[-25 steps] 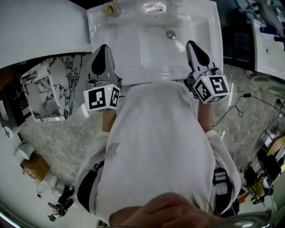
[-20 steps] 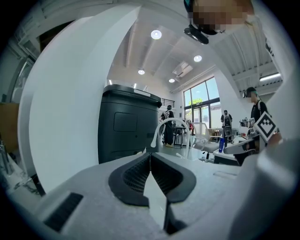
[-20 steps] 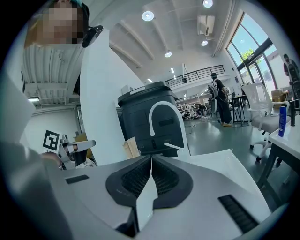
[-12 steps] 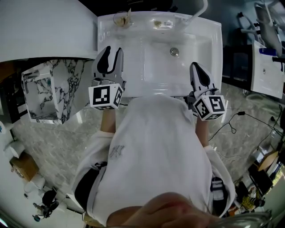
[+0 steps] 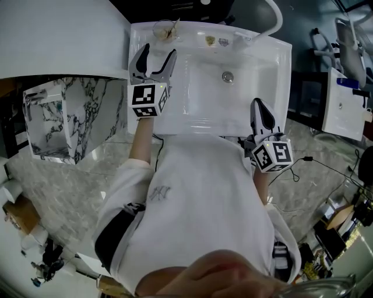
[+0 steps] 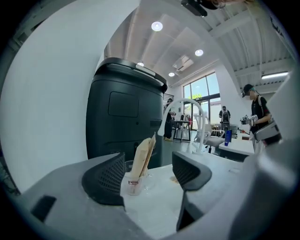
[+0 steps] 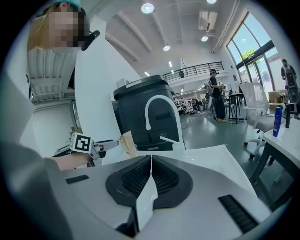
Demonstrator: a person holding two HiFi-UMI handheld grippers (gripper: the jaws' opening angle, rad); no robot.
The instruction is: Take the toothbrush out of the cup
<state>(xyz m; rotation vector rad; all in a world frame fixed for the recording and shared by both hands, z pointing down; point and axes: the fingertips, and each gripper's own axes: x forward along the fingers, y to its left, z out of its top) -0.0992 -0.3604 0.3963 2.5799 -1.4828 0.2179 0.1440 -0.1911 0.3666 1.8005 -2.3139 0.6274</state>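
Observation:
A clear cup stands on the back left corner of the white sink. It holds a toothbrush in a tan wrapper that leans right, upright in the cup. My left gripper is over the sink's left rim and points at the cup. Its jaws have just been opening. In the left gripper view the cup sits ahead of the left gripper, untouched. My right gripper is shut and empty at the sink's near right edge. The right gripper view shows the wrapper.
A white arched faucet rises at the sink's back right, with a drain in the basin. A tall black bin stands behind the cup. A marble-patterned cabinet is at the left. People stand far off.
My left gripper went forward along the sink's left rim toward the cup, and its jaws went from shut to wide open. The right gripper stayed near the sink's front edge.

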